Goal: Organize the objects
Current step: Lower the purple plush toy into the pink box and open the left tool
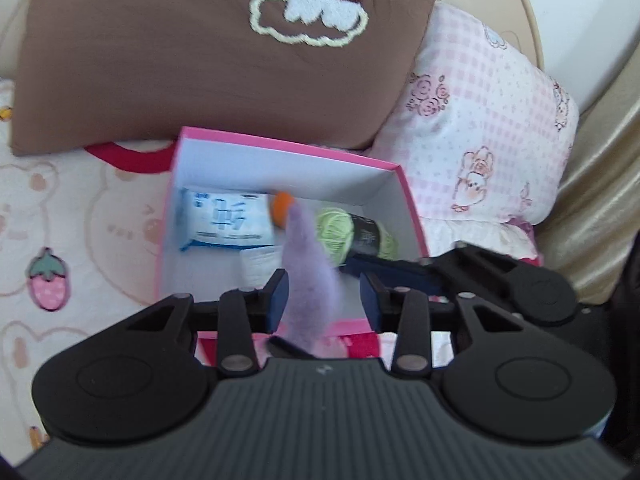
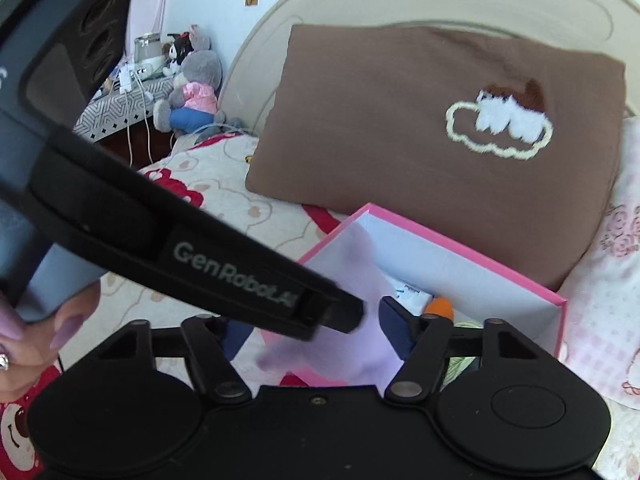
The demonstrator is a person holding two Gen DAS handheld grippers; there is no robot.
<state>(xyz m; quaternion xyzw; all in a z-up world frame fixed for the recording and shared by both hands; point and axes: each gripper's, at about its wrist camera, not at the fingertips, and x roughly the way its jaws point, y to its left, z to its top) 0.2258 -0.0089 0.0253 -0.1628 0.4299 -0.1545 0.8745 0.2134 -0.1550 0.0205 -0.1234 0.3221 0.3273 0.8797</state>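
A pink box [image 1: 288,148] with a white inside lies on the bed. It holds a blue-and-white tissue pack [image 1: 228,220], an orange ball [image 1: 282,208] and a green yarn skein [image 1: 352,232]. Over its near side my left gripper [image 1: 325,294] is shut on a blurred purple fuzzy cloth [image 1: 308,272], which hangs down between its pads. The right gripper [image 1: 360,266] reaches in from the right, beside the cloth. In the right wrist view the left gripper [image 2: 352,316] crosses the frame, and the cloth [image 2: 360,352] sits between the wide-apart fingers of my right gripper [image 2: 316,334], over the box [image 2: 460,236].
A brown pillow [image 1: 200,60] leans on the headboard just behind the box, with a pink checked pillow [image 1: 480,140] to its right. The bed sheet [image 1: 80,220] has a bear print. A hand [image 2: 24,340] grips the left tool. Plush toys [image 2: 196,88] sit by a side table, far left.
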